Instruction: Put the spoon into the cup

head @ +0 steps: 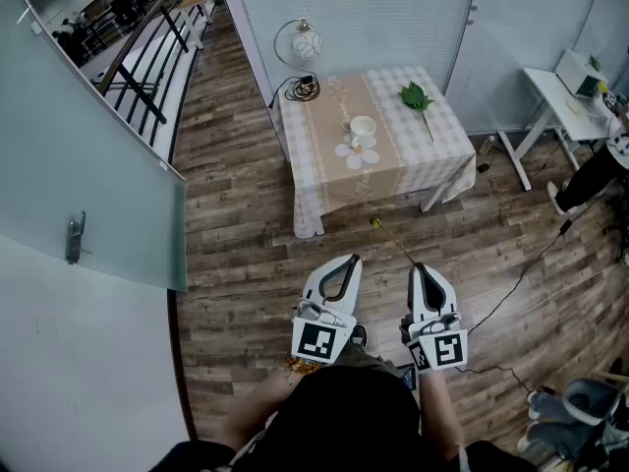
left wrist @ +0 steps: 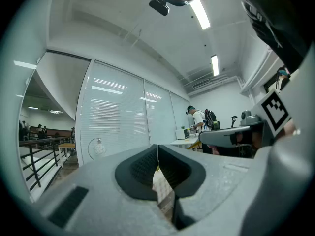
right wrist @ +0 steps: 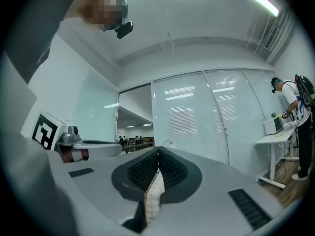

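A white cup stands on a small table with a checked cloth, far ahead of me. Just in front of it lies a pale flower-shaped saucer. A thin gold spoon-like stick shows over the wooden floor between the table and my right gripper, its near end close to that gripper's tip. My left gripper is held beside it. In both gripper views the jaws meet with nothing between them: left gripper, right gripper.
A green leaf sprig and a round lamp with a black cable also sit on the table. A glass partition runs along the left. A white desk and a person are at the right, with cables on the floor.
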Tool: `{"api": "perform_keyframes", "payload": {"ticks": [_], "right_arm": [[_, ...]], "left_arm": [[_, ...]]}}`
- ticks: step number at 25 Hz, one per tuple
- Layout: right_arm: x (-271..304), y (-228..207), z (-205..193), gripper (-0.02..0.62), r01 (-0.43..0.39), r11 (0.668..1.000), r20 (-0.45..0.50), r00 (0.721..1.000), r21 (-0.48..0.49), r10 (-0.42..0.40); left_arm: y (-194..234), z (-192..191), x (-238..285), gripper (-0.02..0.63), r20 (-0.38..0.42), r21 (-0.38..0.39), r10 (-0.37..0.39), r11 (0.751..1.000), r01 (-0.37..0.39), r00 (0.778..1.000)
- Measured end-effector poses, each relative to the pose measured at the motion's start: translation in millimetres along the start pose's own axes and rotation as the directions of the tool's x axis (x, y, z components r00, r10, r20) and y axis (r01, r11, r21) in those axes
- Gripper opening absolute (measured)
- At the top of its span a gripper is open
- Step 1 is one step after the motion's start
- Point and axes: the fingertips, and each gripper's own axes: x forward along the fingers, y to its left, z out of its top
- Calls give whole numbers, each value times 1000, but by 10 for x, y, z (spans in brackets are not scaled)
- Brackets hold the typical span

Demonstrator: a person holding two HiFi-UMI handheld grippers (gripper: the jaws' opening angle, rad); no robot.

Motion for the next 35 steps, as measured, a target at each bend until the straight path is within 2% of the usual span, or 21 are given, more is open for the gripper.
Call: {"api": "perform_keyframes", "payload": {"ticks": [6,9,17,21,29,35], "right_arm": [[80,-302,-6,8,-52,996,3,999,66,52],[176,-429,-48,8,-80,996,-6,997,47,80],[535,-516,-158,8,-119,992,-25,992,45,120],[760,-553,-264,8,-115,993,-44,992,38,116],[1560,-842,-323,8,-65,997,-64,996,29,67],[2460,-904,-199,8,-104,994,-76,992,-26,102]], "left_arm": [[-115,-32,335,17,-8,-1,16,1000,-16,1000],[-123,-105,469,18,-27,-9,31,999,-32,999],[161,-239,660,18,-43,-11,75,997,-75,996],[341,-382,847,17,-40,-45,72,996,-73,997],[981,-398,1584,18,15,-72,39,997,-38,999],[1705,-320,2038,18,35,-80,71,995,-68,997]]}}
